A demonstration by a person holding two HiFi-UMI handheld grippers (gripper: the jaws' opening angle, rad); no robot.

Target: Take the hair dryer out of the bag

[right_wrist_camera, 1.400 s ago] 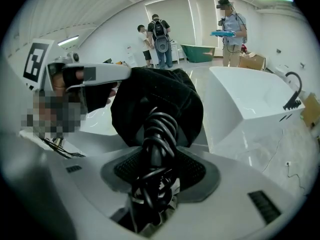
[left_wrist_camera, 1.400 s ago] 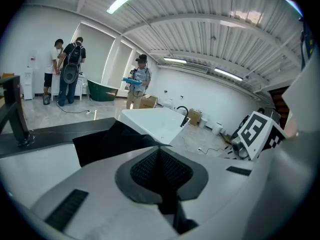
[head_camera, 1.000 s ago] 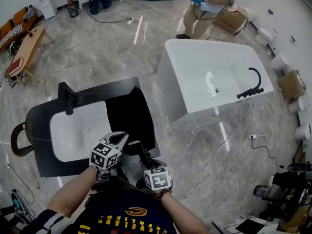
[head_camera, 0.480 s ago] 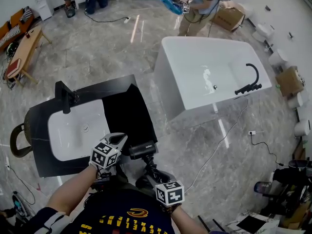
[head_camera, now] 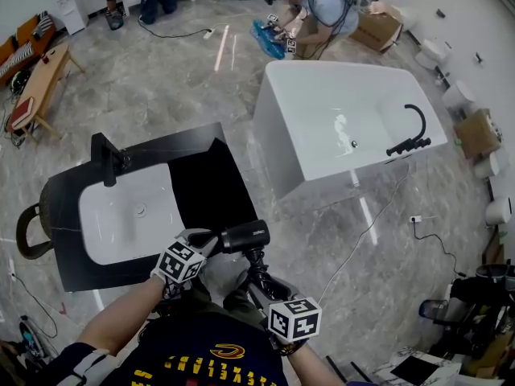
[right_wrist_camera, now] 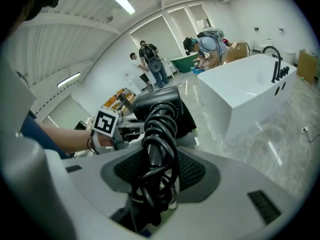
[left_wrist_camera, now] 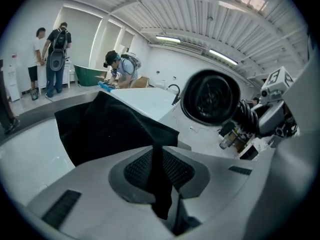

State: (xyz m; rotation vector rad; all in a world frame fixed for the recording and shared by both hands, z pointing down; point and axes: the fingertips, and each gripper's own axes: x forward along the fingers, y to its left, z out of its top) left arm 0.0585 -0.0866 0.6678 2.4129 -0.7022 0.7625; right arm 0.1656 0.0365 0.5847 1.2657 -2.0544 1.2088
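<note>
The black hair dryer (head_camera: 244, 236) hangs in the air over the counter's front edge, its handle wrapped in coiled black cord. My right gripper (head_camera: 261, 284) is shut on that wrapped handle (right_wrist_camera: 152, 149), and the dryer's body (right_wrist_camera: 155, 101) stands up beyond the jaws. In the left gripper view the dryer's round end (left_wrist_camera: 210, 96) faces the camera at the right. The black bag (head_camera: 205, 183) lies spread on the counter. My left gripper (head_camera: 201, 240) pinches a fold of the bag's cloth (left_wrist_camera: 105, 129); its jaws have just been opening a little, with the cloth still between the pads.
A black vanity counter (head_camera: 72, 268) holds a white basin (head_camera: 129, 215) and a black faucet (head_camera: 109, 161). A white bathtub (head_camera: 346, 127) stands to the right. A person (head_camera: 322, 14) bends over at the back. A wooden bench (head_camera: 40, 87) stands far left. Cables run across the floor.
The right gripper has risen with the hair dryer, which now stands clear of the bag. The left gripper has sunk a little with the bag's cloth. The person at the back has bent down.
</note>
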